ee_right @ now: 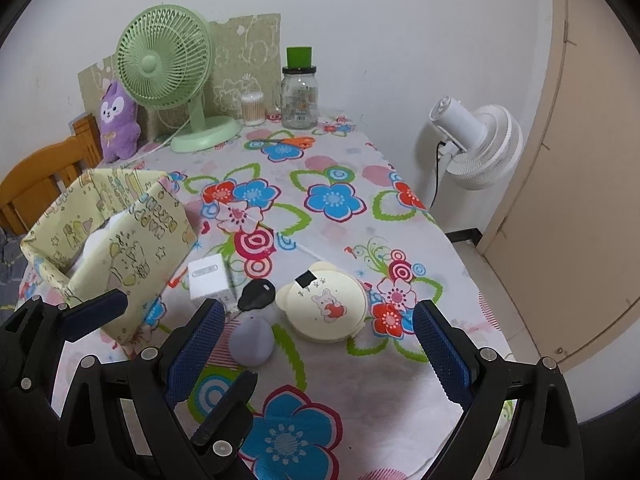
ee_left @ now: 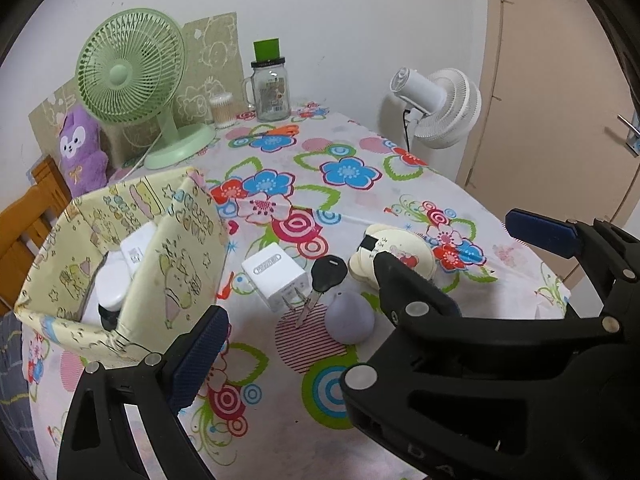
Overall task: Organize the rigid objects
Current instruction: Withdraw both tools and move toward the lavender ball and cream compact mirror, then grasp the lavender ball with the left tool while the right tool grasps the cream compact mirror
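On the floral tablecloth lie a white charger plug (ee_left: 276,276) (ee_right: 210,278), a black car key (ee_left: 326,276) (ee_right: 256,294), a lilac egg-shaped object (ee_left: 349,318) (ee_right: 252,340) and a cream bear-shaped case (ee_left: 396,256) (ee_right: 324,306). A yellow patterned box (ee_left: 176,264) (ee_right: 132,248) at the left holds white items (ee_left: 120,276). My left gripper (ee_right: 156,344) is open and empty beside the box. My right gripper (ee_right: 320,354) (ee_left: 444,256) is open and empty, near the case.
At the back stand a green desk fan (ee_left: 132,72) (ee_right: 168,72), a purple plush (ee_left: 80,148) (ee_right: 118,124), a glass jar with green lid (ee_left: 272,88) (ee_right: 300,96) and a cotton swab tub (ee_left: 222,110). A white floor fan (ee_right: 476,144) and a door stand right of the table edge.
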`<state>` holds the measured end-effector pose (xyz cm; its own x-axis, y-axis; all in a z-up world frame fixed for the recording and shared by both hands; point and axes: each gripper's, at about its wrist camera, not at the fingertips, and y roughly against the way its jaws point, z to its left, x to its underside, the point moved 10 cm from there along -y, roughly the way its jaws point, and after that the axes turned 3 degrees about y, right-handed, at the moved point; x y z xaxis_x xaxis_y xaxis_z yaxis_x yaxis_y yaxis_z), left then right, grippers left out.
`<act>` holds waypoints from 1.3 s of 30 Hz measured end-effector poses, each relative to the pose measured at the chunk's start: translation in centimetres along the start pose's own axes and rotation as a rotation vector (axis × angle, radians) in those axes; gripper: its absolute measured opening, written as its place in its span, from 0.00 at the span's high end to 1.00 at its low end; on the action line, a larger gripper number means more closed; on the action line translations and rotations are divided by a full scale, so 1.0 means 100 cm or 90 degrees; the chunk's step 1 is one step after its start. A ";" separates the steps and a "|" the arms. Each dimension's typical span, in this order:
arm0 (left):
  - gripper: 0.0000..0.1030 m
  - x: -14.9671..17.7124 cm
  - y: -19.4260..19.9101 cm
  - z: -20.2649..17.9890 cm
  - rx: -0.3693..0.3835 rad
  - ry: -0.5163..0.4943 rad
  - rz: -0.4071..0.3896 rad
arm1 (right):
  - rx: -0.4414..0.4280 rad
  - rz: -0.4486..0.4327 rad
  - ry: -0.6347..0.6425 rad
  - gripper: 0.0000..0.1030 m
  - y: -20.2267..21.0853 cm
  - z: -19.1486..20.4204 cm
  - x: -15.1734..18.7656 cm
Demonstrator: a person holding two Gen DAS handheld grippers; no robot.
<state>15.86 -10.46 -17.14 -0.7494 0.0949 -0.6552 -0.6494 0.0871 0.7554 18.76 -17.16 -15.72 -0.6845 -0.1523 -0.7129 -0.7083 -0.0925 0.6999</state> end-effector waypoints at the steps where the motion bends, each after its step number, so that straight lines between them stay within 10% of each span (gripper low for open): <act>1: 0.05 0.001 -0.002 0.000 -0.002 0.001 0.001 | -0.001 0.001 0.000 0.06 -0.002 0.000 0.001; 39: 0.03 0.012 -0.080 0.018 -0.064 0.061 0.053 | -0.049 0.100 -0.007 0.07 -0.105 -0.010 0.024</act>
<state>20.36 -9.29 -24.00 -0.8072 0.0019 -0.5903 -0.5902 -0.0171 0.8071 24.71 -17.51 -24.70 -0.7881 -0.1602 -0.5943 -0.5772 -0.1428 0.8040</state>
